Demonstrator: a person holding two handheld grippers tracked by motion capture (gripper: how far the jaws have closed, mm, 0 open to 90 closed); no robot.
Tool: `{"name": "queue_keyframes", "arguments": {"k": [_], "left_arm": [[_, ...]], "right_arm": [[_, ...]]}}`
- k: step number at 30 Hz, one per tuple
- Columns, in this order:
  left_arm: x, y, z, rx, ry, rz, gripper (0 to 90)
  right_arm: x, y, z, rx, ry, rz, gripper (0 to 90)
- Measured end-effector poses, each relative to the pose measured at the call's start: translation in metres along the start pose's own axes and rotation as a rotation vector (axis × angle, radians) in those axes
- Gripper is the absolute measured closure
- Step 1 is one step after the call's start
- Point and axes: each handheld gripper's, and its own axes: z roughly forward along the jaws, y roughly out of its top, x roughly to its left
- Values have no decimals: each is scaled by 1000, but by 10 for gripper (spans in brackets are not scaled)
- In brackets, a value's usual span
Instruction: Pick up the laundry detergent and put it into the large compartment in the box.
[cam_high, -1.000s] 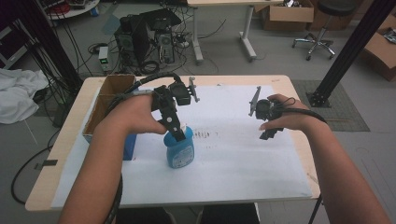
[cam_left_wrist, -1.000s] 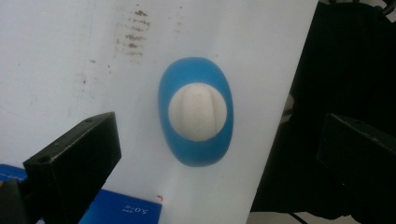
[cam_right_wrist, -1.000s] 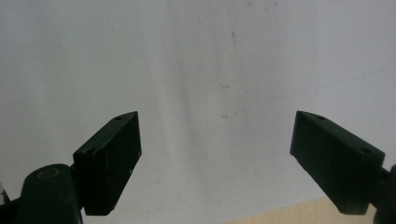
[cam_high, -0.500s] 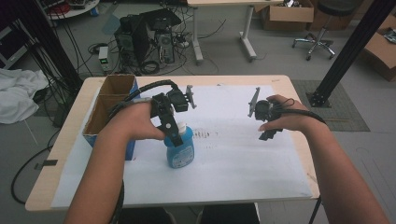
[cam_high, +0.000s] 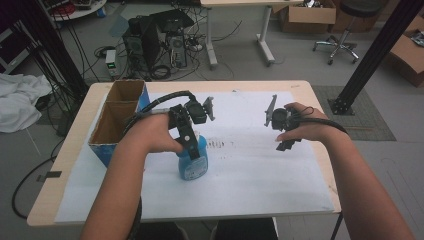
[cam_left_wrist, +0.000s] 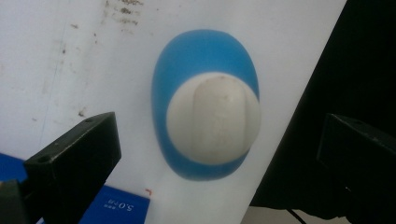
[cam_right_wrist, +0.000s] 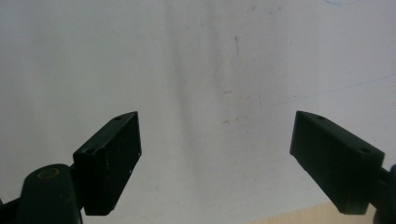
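The squat blue plastic bottle with a white cap (cam_high: 193, 161) stands upright on the white paper sheet (cam_high: 260, 175) that covers the wooden desk (cam_high: 310, 90), near its left-middle part and just right of the blue-sided cardboard box (cam_high: 116, 120). The left tongs (cam_high: 191, 145) hang directly over it, pointing down: in the left gripper view the jaws stand spread wide on either side of the cap (cam_left_wrist: 212, 119), apart from it and gripping nothing. So the grasp is not yet made; judging by this, the work is at its very start, with the bottle untouched on the paper and the closing, the lift and any carrying all left to do.

The right tongs (cam_high: 278, 131) are held well apart over the right part of the sheet, released as well; the right gripper view shows their jaws wide open above bare, lightly smudged paper (cam_right_wrist: 210, 84).

As for containers, the cardboard box has two open-topped compartments, a far one and a near one. Both look empty as far as their brown insides show. The bottle's cap is on, and what it holds cannot be told.
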Motion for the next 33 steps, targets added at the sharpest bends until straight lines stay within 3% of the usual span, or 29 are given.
{"name": "queue_keyframes", "arguments": {"k": [10, 19, 33], "left_arm": [[0, 5, 14, 12, -12, -2, 1], [-4, 9, 25, 23, -3, 14, 1], [0, 11, 35, 42, 11, 6, 8]], "right_arm": [[0, 1, 3, 2, 2, -3, 165], [0, 3, 5, 12, 2, -8, 165], [1, -2, 6, -2, 7, 5, 164]]}}
